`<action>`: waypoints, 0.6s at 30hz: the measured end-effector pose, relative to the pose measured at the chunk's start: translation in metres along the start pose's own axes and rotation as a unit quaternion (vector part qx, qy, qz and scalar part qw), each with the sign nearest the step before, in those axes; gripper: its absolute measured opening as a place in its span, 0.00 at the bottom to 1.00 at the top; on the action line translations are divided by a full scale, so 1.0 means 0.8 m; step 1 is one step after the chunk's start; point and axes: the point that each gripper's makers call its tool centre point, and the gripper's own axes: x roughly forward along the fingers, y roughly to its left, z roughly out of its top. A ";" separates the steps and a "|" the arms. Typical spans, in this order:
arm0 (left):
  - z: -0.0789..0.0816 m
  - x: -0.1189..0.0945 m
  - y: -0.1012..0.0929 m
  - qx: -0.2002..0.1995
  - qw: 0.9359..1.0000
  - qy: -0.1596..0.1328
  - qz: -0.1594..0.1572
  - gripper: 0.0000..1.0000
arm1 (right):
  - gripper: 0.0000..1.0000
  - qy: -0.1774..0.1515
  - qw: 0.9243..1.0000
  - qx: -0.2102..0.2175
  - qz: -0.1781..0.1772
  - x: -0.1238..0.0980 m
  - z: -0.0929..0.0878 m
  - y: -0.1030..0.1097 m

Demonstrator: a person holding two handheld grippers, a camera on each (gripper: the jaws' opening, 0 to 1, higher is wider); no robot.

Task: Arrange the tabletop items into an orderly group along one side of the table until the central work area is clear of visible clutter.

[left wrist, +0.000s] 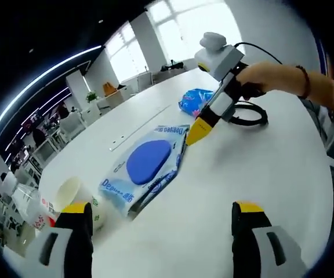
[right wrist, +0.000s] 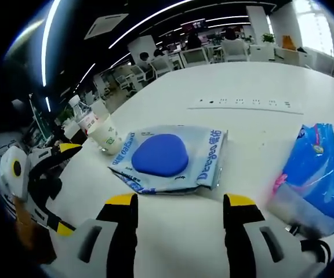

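**On the white table: both grippers open, wipes pack lying between them**

Nearest in the left gripper view, the left gripper [left wrist: 162, 223] shows its two yellow-tipped jaws spread wide with nothing between them, over bare white table [left wrist: 260, 174]. Just past the left jaw lies a paper cup [left wrist: 77, 197] on its side, its open mouth turned toward the camera, and beside it, at the table's edge, a plastic bottle [left wrist: 31, 208] with a red label. Beyond the cup the pack of wipes [left wrist: 149, 168] lies flat, pale blue with a dark blue oval lid on top. The right gripper [left wrist: 199, 132] reaches in from the far side, held by a hand [left wrist: 260, 78]; its yellow tip sits at the far corner of the pack, though whether it touches cannot be told. Behind that gripper are a blue bag [left wrist: 193, 101] and a black cable [left wrist: 251, 116] looped on the table. A white power strip [left wrist: 138, 128] runs along the table farther out.

In the right gripper view, the right gripper [right wrist: 178, 217] has its jaws set wide apart and empty, just short of the near edge of the wipes pack [right wrist: 167, 157]. The blue bag [right wrist: 315, 168] lies to the right, close by that jaw. The left gripper [right wrist: 54, 153] comes in from the left, near the cup [right wrist: 104, 136] and the bottle [right wrist: 84, 117], which lie beside the far left corner of the pack. The power strip [right wrist: 245, 104] lies farther along the table [right wrist: 260, 75], with office chairs and desks beyond.
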 end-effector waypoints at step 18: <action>0.025 -0.008 -0.022 0.002 1.000 -0.012 -0.016 1.00 | 0.56 -0.001 1.000 -0.012 -0.007 -0.028 -0.008 -0.011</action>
